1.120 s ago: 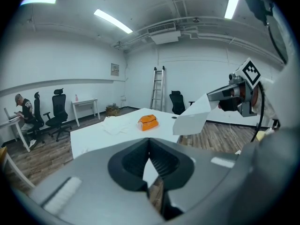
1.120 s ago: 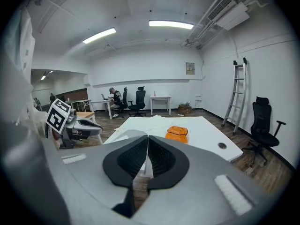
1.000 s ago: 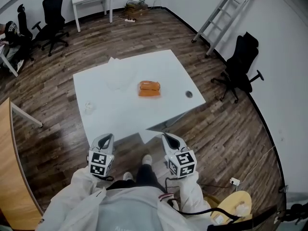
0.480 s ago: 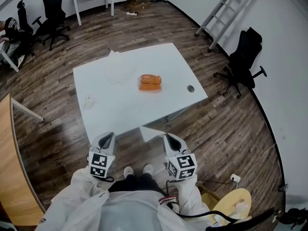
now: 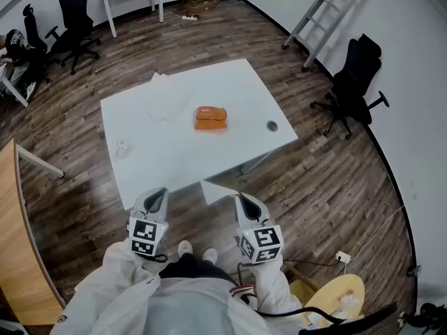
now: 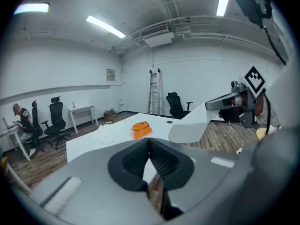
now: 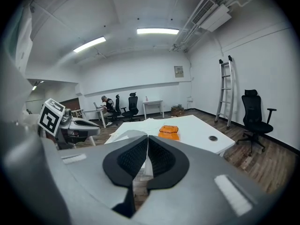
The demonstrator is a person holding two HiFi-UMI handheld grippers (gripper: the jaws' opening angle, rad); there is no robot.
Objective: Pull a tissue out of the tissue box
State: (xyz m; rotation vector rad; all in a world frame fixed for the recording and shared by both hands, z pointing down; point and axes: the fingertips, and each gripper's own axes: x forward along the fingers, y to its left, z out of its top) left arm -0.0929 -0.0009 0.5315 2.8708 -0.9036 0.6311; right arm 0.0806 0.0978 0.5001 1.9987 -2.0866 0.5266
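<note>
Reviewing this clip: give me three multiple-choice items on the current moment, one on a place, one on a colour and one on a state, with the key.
1. Where does the tissue box stand?
A. near the middle of the white table
B. at its near edge
C. hanging over its right corner

2. What colour is the tissue box?
A. blue
B. orange
C. green

3. How do the jaws of the right gripper stand?
A. wide apart
B. shut on the tissue box
C. shut, with nothing between them

Key: 1 A, since the head view shows bare tabletop on every side of the box. 2 B, since the box is orange in all three views. 3 C, since the right gripper view shows the pads meeting at the tips, well short of the table.
</note>
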